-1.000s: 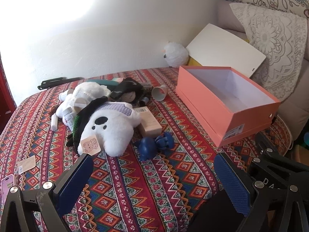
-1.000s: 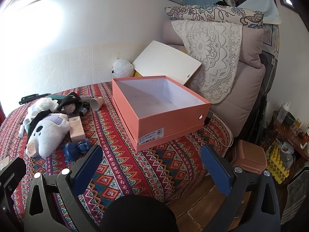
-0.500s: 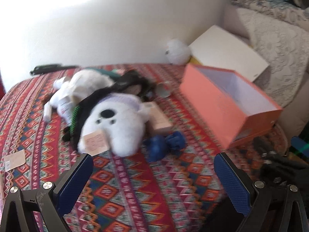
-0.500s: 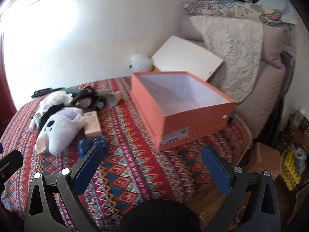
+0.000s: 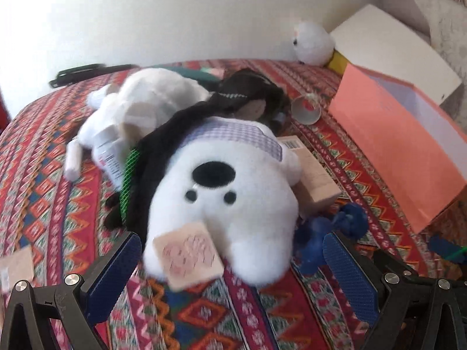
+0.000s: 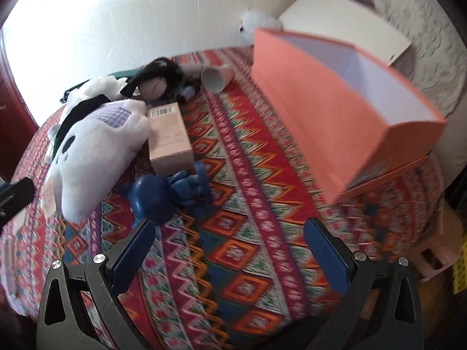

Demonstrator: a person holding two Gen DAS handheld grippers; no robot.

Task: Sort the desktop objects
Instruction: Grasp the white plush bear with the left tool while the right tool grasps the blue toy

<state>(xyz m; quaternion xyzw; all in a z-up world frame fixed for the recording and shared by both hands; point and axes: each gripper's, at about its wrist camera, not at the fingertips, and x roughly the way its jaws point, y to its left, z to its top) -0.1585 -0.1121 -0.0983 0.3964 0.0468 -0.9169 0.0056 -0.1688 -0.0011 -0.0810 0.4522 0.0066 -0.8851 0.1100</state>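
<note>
Both grippers spread wide over the patterned cloth (image 6: 233, 233), holding nothing.

The left gripper (image 5: 230, 258) frames the white plush dog (image 5: 230, 192): tagged snout toward the camera, long axis 6 to 12. The right gripper (image 6: 230, 250) has the blue toy (image 6: 172, 189) at 11 and the orange box (image 6: 335, 110) at 2.

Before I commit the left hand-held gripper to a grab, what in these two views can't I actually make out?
- Left wrist: the tag on the white plush dog is blurred, its print unreadable.
- Left wrist: the bottle is partly buried under the plush pile.
- Right wrist: the orange box floor is hidden by its near wall.
- Right wrist: the blue toy is motion-blurred, its shape unclear.
- Both hand-held grippers are open and hold nothing.
</note>
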